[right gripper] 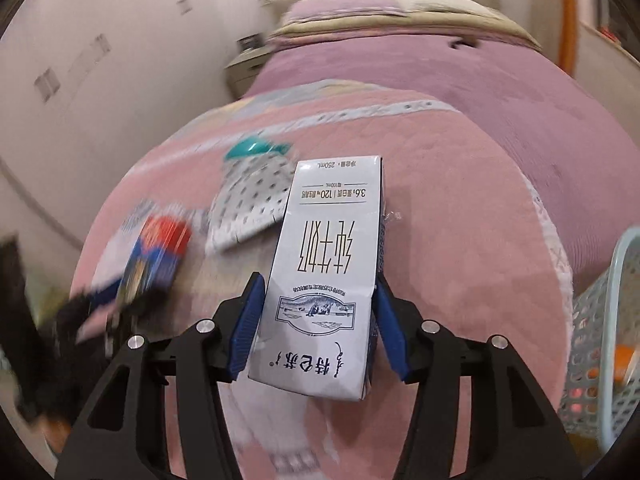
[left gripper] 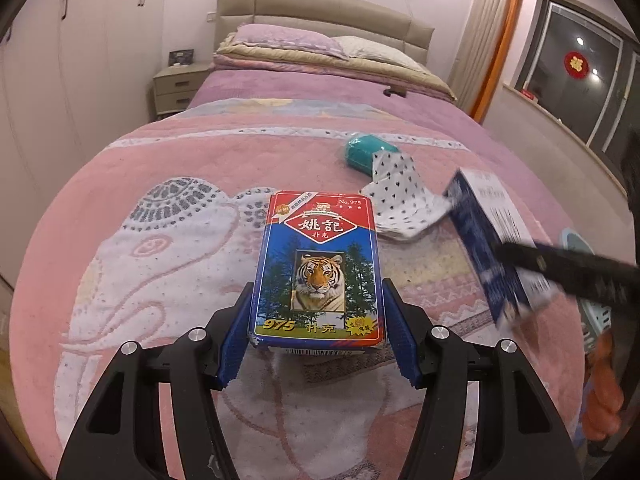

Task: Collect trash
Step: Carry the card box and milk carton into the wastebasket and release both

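left hand-held gripper (left gripper: 316, 320) is clamped on the card box (left gripper: 318, 268), lifted just over the bed (left gripper: 160, 184), right hand-held gripper (right gripper: 316, 320) squeezing the milk carton (right gripper: 326, 280), both poking out ahead of the pads, basket (right gripper: 600, 320) right of the carton

We are in a home bedroom; a bed (left gripper: 304, 128) with a pink elephant-patterned blanket (left gripper: 160, 240) fills the view; folded quilts and pillows (left gripper: 320, 50) lie against a padded headboard (left gripper: 320, 8); a bedside drawer unit (left gripper: 178, 88) stands beside it; wardrobe doors (left gripper: 80, 40) line one wall; curtains (left gripper: 490, 28) frame a dark window (left gripper: 576, 64).
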The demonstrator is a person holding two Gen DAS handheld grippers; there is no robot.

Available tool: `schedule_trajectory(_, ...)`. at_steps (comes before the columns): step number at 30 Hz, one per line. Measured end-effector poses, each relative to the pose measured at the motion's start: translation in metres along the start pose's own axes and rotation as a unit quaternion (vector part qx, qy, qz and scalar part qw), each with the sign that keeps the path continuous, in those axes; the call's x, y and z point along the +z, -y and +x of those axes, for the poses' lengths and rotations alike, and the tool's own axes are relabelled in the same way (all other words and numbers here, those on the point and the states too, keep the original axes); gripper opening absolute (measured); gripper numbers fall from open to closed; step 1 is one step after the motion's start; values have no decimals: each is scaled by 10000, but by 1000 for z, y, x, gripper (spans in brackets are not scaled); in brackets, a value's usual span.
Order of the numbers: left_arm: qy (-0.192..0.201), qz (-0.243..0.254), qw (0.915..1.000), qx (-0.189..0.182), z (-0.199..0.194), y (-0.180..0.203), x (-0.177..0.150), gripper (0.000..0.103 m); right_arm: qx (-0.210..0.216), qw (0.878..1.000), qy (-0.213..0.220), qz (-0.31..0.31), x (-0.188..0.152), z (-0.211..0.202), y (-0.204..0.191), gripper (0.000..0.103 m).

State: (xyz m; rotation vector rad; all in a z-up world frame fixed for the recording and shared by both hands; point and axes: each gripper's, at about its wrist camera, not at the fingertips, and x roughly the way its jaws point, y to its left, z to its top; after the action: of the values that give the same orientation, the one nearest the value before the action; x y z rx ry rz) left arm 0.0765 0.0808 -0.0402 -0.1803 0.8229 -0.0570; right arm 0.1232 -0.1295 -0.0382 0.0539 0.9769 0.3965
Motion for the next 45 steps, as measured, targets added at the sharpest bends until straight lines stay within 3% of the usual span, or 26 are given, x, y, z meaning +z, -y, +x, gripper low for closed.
schedule_trajectory(3, 36, -60, 10000, -6, 0, -2, 0, 58, -172, 9998, 60, 64, -9, -11, 10, 51)
schedule_trajectory(6, 113, 27, 9999, 33, -2, 1, -1, 58, -156, 9982, 180, 557, -15, -18, 22, 58)
schedule_trajectory(12, 206, 349, 9990, 205, -7, 15, -7, 58, -215, 9961, 476, 715, -23, -14, 16, 69)
schedule_trajectory(18, 223, 411, 9987, 193, -8, 18, -9, 58, -858, 9940, 554, 390, -27, 8, -1, 69)
schedule_trajectory(23, 192, 411, 9988, 193, -8, 20, -9, 58, -883, 9933, 598, 453, -28, 7, 3, 67)
schedule_trajectory(25, 198, 429, 9986, 218, -6, 20, -8, 58, -836, 9936, 593, 466, -28, 8, 5, 57)
schedule_trajectory(27, 204, 451, 9984, 260, -6, 21, -8, 58, -766, 9943, 603, 431, -28, 8, 5, 55)
schedule_trajectory(32, 261, 457, 9983, 251, -7, 23, -6, 58, -648, 9926, 979, 309, -31, -7, 0, 54)
schedule_trajectory(36, 365, 371, 9985, -171, -18, 33, 2, 58, -542, 9908, 1194, 328, -32, -25, 4, 54)
schedule_trajectory(40, 605, 831, 9943, -295, -31, 71, 10, 58, -696, 9848, 1542, 397, -29, -55, 18, 54)
schedule_trajectory(45, 584, 1102, 9894, -737, -29, 120, 20, 58, -976, 9745, 1908, 668, -30, -89, 51, 54)
